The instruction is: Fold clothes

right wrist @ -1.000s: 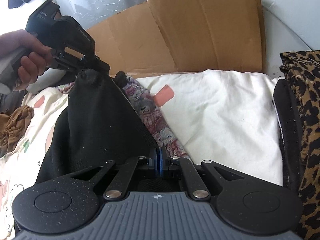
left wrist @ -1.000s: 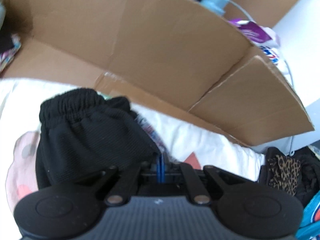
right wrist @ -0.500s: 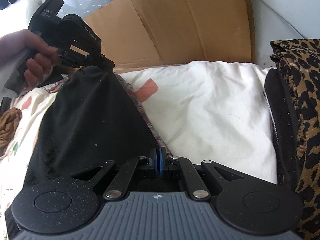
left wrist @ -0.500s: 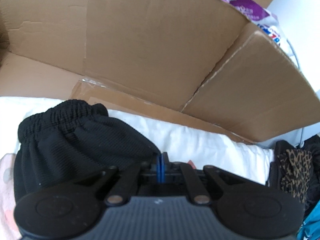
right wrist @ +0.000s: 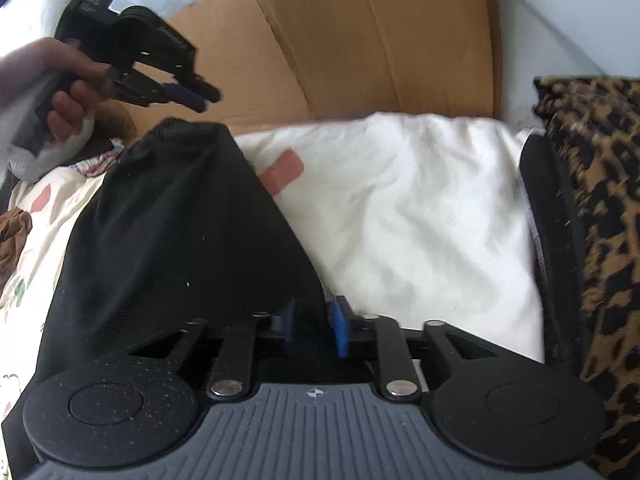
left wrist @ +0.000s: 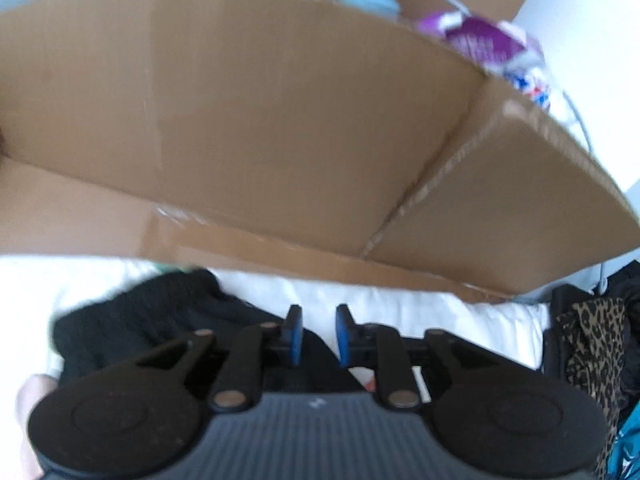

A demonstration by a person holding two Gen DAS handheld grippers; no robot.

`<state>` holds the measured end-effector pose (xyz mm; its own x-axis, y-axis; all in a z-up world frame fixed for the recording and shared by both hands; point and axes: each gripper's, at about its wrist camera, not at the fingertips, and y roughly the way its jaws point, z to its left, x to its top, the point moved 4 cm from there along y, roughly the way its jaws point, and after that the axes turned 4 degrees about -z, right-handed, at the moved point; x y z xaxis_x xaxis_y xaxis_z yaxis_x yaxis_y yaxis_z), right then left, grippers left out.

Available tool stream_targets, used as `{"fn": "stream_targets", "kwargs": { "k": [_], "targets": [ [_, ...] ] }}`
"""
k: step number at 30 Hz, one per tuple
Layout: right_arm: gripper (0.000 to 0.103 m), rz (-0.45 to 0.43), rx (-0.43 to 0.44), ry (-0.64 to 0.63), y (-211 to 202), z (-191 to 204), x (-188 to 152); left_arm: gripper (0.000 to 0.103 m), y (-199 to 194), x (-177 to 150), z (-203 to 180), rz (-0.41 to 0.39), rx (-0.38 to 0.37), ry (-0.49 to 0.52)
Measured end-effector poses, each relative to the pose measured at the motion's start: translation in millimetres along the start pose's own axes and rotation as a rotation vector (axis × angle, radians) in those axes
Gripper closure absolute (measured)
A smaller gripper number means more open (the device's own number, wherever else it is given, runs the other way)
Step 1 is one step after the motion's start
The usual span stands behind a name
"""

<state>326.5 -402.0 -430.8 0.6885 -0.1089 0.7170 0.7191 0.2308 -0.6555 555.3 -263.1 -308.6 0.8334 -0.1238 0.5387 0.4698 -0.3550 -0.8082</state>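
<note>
Black garment (right wrist: 176,240): ribbed fabric, draped over white bedding (right wrist: 420,208) at centre-left of right wrist view, upper edge bunched near 11 o'clock, lower corner running down to 6 o'clock. Same garment visible in left wrist view (left wrist: 132,320) at 8 o'clock, blurred, lying on the bedding (left wrist: 440,312).

Right gripper (right wrist: 314,326): jaws opening; blue pads apart, corner of black fabric between them, pads not visibly pressing on it.

Left gripper (left wrist: 316,336): jaws opening; blue pads apart, gap between them clear of fabric at the tips, garment lying below and toward 9 o'clock. Seen from right wrist view at 10 o'clock (right wrist: 188,94): raised just above the bunched upper edge of the garment, apart from it, held by a hand (right wrist: 60,88) with a white sleeve below.

Cardboard panel (right wrist: 360,40): standing behind the bedding at 12 o'clock; fills upper half of left wrist view (left wrist: 280,120), creased into sections.

Leopard-print fabric (right wrist: 592,220): at 3 o'clock beside the bedding, black edging between the two; also at 4 o'clock in left wrist view (left wrist: 592,340).

Patterned sheet (right wrist: 36,220): at 9 o'clock, beside the garment.

Brown cloth (right wrist: 14,236): at 9 o'clock, at frame edge.
</note>
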Motion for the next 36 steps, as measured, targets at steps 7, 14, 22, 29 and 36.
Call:
{"fn": "stream_targets", "kwargs": {
  "k": [7,14,22,29,36],
  "targets": [
    [0.079,-0.025,0.014,0.014,-12,1,1,0.078,-21,7,31,0.019,0.104,0.066],
    [0.079,-0.005,0.051,0.016,-15,7,-5,0.050,-6,0,51,0.015,0.173,0.135],
    [0.077,0.047,0.043,0.031,-10,-3,-22,0.038,26,5,51,0.061,0.162,0.307],
    [0.077,0.056,0.044,0.009,-9,-5,-29,0.031,50,-7,42,0.104,0.192,0.483],
    [0.078,0.054,0.049,-0.012,-9,-5,-31,0.063,59,-17,26,0.109,0.165,0.608]
  ]
}}
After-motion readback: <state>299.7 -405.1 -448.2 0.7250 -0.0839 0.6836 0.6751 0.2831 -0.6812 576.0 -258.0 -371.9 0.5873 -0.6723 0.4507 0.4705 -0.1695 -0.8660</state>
